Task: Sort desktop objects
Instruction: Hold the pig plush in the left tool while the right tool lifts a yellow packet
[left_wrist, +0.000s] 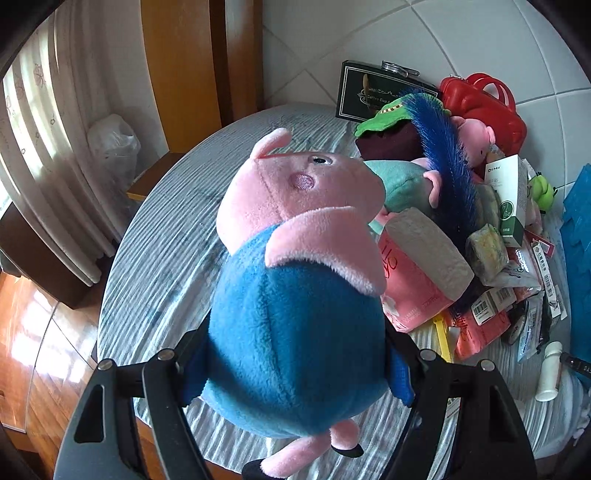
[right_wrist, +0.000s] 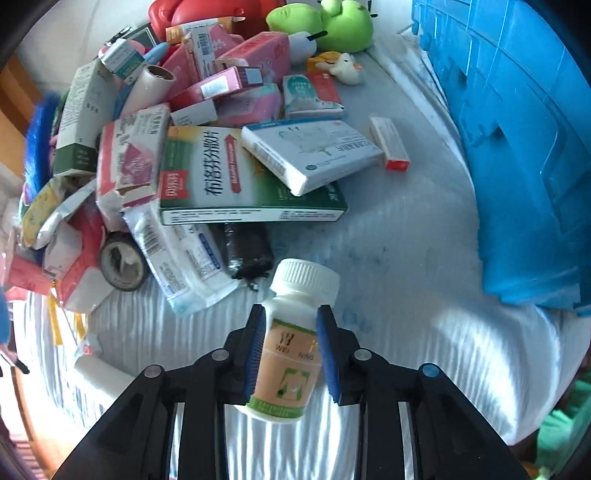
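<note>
Holding the pig toy (left_wrist: 295, 295) in the left gripper (left_wrist: 295, 373) and the bottle (right_wrist: 291, 343) tight in the right gripper (right_wrist: 291, 347), carry both slowly to their bins.

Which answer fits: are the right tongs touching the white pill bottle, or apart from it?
Touching. The right wrist view shows both blue pads of the right tongs pressed against the sides of the pill bottle.

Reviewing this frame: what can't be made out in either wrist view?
- Left wrist view: the left claw pads are hidden behind the blue-bodied pig plush they hold; the plush blocks much of the pile behind it.
- Left wrist view: the plush's feet are cut off at the bottom edge.
- Right wrist view: the label on the white pill bottle in the right claw is blurred and partly covered by the pads.
</note>
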